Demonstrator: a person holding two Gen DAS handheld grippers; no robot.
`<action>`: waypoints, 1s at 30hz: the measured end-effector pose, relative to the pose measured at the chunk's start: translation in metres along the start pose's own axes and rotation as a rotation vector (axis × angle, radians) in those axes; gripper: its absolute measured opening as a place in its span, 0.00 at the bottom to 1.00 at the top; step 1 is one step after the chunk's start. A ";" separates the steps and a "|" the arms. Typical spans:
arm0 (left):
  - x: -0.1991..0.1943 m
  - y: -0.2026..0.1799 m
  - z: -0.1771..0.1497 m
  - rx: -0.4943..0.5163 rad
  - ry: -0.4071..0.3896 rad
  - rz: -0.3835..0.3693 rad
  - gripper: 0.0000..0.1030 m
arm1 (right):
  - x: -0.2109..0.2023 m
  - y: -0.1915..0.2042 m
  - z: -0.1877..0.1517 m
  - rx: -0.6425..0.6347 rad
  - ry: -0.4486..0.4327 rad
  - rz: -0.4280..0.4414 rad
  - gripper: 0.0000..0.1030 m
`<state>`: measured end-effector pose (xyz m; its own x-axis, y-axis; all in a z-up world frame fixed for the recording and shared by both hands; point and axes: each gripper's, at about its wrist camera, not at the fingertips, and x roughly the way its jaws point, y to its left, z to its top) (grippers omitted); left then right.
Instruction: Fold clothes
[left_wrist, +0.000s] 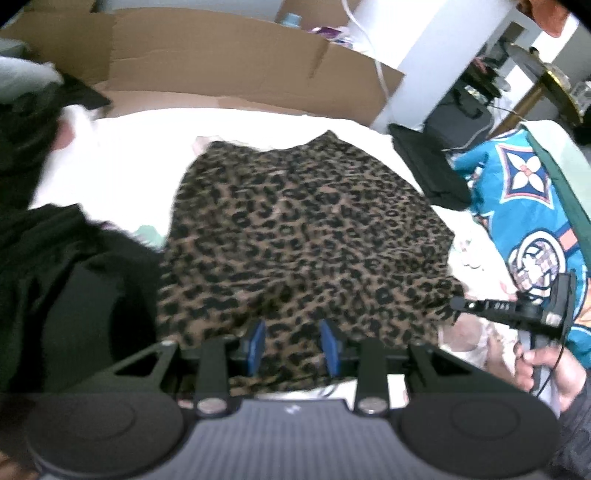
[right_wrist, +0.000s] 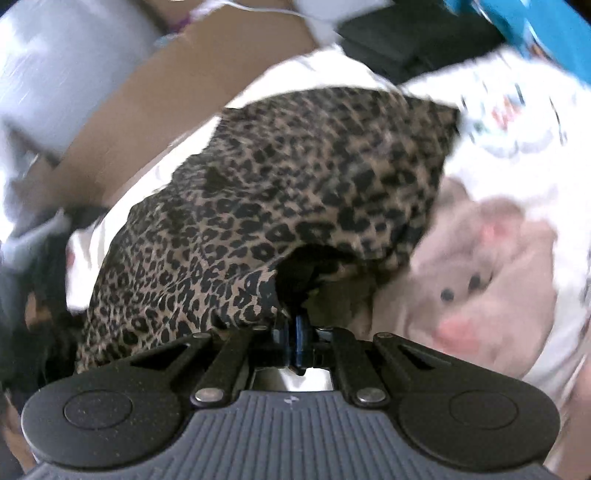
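We have a brown-and-black leopard-print woven garment (left_wrist: 303, 229) lying spread on the white bed sheet (left_wrist: 122, 155), between a heap of black clothing (left_wrist: 55, 258) on the left and a teal patterned blanket (left_wrist: 517, 206) on the right, with flattened brown cardboard (left_wrist: 221, 62) at the far side.

Our right gripper (right_wrist: 298, 343) is closed, its blue pads pinched together on the near right edge of the leopard cloth, which bunches into a dark fold just ahead of the tips. In the left wrist view we see that same tool at the garment's right border, held in a hand (left_wrist: 550, 369).

Our left gripper (left_wrist: 293, 345) stands partly open over the near hem, the print showing between its blue pads (left_wrist: 258, 341); we cannot tell whether the pads touch the cloth, and nothing appears gripped.

We judge the fabric thin, light and limp: it drapes and puckers wherever it is lifted, so one pinch will drag it askew. We think the best holds are the two near corners or the hem, taken level, to keep the fold line straight.
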<state>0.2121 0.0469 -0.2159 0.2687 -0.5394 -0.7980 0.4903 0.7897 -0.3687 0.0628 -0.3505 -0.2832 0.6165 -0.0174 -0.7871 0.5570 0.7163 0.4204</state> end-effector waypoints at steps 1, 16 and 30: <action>0.004 -0.007 0.003 0.006 0.001 -0.007 0.34 | -0.003 0.004 0.000 -0.039 0.002 -0.004 0.01; 0.056 -0.095 0.019 -0.024 -0.010 -0.078 0.47 | -0.035 -0.005 0.055 -0.111 0.136 -0.064 0.07; 0.102 -0.159 -0.013 -0.088 -0.064 -0.028 0.60 | -0.079 -0.009 0.174 -0.306 0.235 -0.174 0.42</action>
<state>0.1506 -0.1301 -0.2448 0.3095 -0.5770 -0.7559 0.4246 0.7951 -0.4330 0.1060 -0.4773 -0.1465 0.3644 -0.0220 -0.9310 0.4285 0.8915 0.1467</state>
